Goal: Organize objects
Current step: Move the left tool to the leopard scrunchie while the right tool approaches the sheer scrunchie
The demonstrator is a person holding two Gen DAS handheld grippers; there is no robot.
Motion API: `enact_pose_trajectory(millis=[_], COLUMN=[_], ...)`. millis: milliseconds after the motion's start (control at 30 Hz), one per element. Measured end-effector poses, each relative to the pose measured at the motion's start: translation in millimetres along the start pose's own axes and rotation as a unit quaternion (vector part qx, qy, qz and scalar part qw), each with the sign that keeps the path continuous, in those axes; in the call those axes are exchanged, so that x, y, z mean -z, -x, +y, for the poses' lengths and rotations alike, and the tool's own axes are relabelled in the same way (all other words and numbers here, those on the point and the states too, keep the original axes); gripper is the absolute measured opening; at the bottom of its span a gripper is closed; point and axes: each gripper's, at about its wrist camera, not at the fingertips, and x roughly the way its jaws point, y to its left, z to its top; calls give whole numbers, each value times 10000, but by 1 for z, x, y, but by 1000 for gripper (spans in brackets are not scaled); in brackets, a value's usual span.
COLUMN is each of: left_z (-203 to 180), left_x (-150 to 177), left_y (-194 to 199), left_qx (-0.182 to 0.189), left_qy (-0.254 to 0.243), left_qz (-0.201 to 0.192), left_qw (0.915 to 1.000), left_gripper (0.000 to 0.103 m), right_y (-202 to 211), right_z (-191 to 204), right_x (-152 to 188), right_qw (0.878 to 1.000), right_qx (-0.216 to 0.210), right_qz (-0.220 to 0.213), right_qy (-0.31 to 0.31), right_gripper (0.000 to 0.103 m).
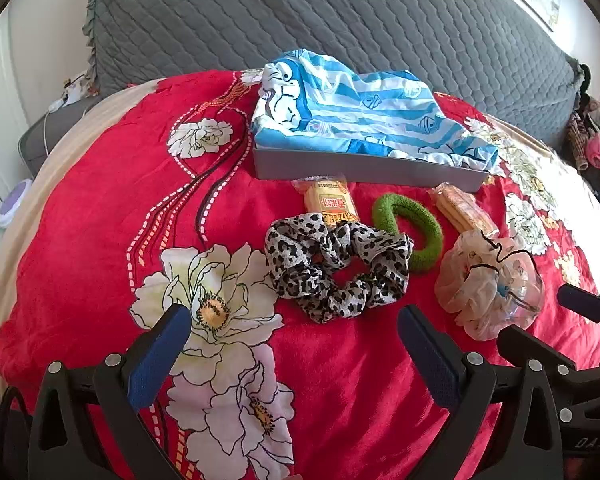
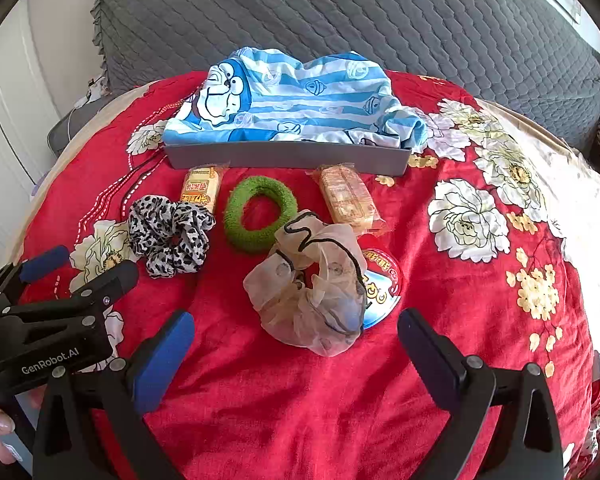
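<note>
Objects for sorting: none in either claw. Left gripper [image 1: 294, 350]: jaws spread wide, empty, poised over red floral bedspread [image 1: 340, 400], nearest to black-and-white leopard-print fabric scrunchie [image 1: 336, 266]. Right gripper [image 2: 296, 354]: jaws spread wide, empty, sheer beige organza scrunchie with black edging [image 2: 312, 280] just ahead between the pads, not touched. Partly under that scrunchie: round printed disc with red and blue rim [image 2: 382, 280]. Further out: green fuzzy ring-shaped hair tie [image 2: 260, 214], with yellow wrapped snack bar [image 2: 200, 190] on one side and clear-wrapped biscuit pack [image 2: 348, 198] on the other. Beyond these: shallow grey rectangular tray [image 2: 288, 156], holding only blue-and-white striped cartoon-print cloth [image 2: 296, 100]. Status, judged from layout: cloth stowed at most; three hair ties, two snacks and disc loose on bedspread, sorting barely begun.
</note>
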Motion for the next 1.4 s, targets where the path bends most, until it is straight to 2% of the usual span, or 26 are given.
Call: enact_pose_trajectory(millis=[333, 667, 733, 933, 1400], left_z=[-1, -1, 0, 0, -4], left_x=[0, -1, -3, -8, -12], left_y=[-1, -7, -10, -22, -38], left_qx=[-215, -217, -229, -246, -251], left_qy=[183, 239, 257, 272, 193], left_qz=[10, 42, 51, 74, 82], left_qw=[9996, 9995, 9994, 9993, 9995], left_gripper=[103, 103, 103, 103, 103], right_y=[0, -3, -4, -11, -23], right_z=[0, -1, 0, 5, 9], right_x=[0, -2, -3, -8, -13], right_qw=[10000, 10000, 9999, 9991, 9972], right_qx=[-15, 3, -53, 137, 252], right_qz=[16, 34, 39, -32, -26], right_qy=[15, 9, 142, 408, 703], right_gripper=[102, 102, 102, 102, 102])
